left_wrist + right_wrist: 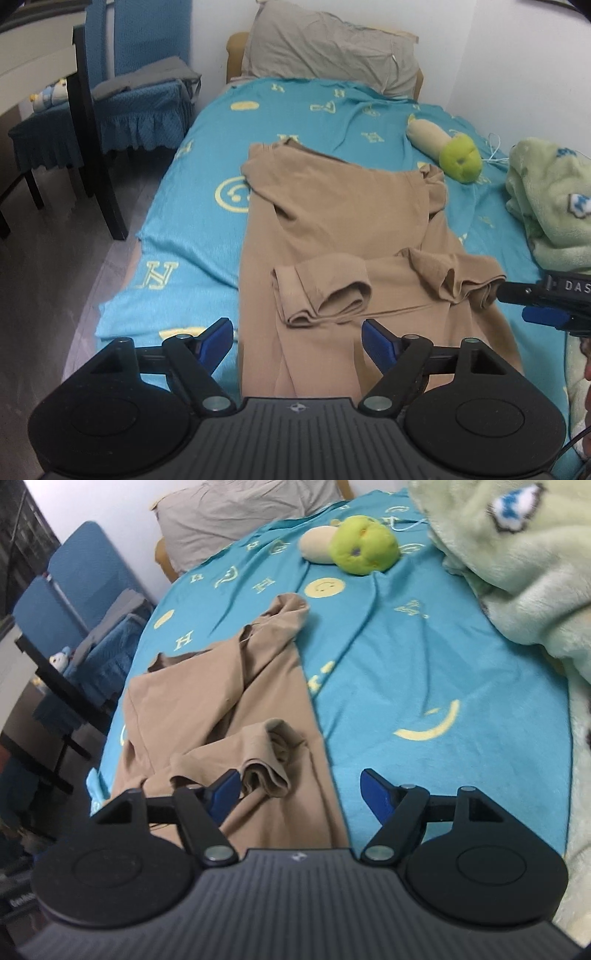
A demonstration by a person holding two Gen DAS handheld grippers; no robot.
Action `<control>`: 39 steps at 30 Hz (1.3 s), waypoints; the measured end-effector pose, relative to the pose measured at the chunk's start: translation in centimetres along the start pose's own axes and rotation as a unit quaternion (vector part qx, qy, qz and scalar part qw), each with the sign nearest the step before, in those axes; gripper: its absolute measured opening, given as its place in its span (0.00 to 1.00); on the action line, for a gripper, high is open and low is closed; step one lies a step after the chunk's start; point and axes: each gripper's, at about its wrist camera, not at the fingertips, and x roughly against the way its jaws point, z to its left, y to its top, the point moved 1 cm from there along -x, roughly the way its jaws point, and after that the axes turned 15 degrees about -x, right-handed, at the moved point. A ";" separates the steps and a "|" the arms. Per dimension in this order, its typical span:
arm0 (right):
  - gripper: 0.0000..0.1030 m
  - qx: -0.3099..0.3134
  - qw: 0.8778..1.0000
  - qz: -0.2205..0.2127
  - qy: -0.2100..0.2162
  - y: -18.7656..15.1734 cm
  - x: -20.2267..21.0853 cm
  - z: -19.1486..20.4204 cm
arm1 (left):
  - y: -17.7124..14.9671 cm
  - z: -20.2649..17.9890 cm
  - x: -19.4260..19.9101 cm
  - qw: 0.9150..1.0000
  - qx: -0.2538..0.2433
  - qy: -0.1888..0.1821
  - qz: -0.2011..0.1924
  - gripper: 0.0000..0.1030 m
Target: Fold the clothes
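Observation:
A tan garment [332, 221] lies spread lengthwise on the teal bedspread [192, 229]. One sleeve is folded across it, its cuff [325, 291] lying flat in front of my left gripper [297, 332]. That gripper is open above the near cloth and holds nothing. My right gripper [299, 786] is open too. A bunched cuff [266, 771] of the tan garment [221, 686] lies just beside its left finger, and no pad presses on it. In the left wrist view the right gripper [513, 302] comes in from the right edge, tips next to that bunched cuff.
A grey pillow [325, 44] leans at the head of the bed. A green and cream plush toy [460, 157] and a pale green fleece blanket [550, 199] lie along the right side. A blue-covered chair [122, 107] and a dark table leg [92, 129] stand left of the bed.

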 end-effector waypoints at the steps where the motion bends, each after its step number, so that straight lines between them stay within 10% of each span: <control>1: 0.64 0.000 1.000 0.003 -0.001 0.0 0.0 -0.2 | 0.0 0.0 -0.2 1.000 -0.001 -0.002 0.002 0.75; 12: 0.63 0.069 0.996 0.040 -0.028 -1.6 -3.3 0.8 | -1.2 0.2 -3.2 0.999 0.007 -0.019 0.047 0.41; 16: 0.19 0.096 0.994 0.027 -0.033 -2.0 -3.1 1.2 | -1.2 0.4 -2.4 0.999 0.016 -0.014 0.030 0.04; 22: 0.07 0.096 0.995 -0.012 -0.027 -1.7 -1.0 1.5 | -1.1 2.0 1.0 0.999 0.049 -0.007 -0.017 0.04; 35: 0.03 0.009 0.998 -0.003 -0.067 -0.5 -2.3 -2.1 | -1.4 2.9 -1.5 0.998 0.063 0.020 0.019 0.06; 39: 0.03 0.021 0.998 -0.030 -0.052 -0.6 -0.8 -1.4 | -1.0 2.0 0.5 0.998 0.044 0.038 0.008 0.30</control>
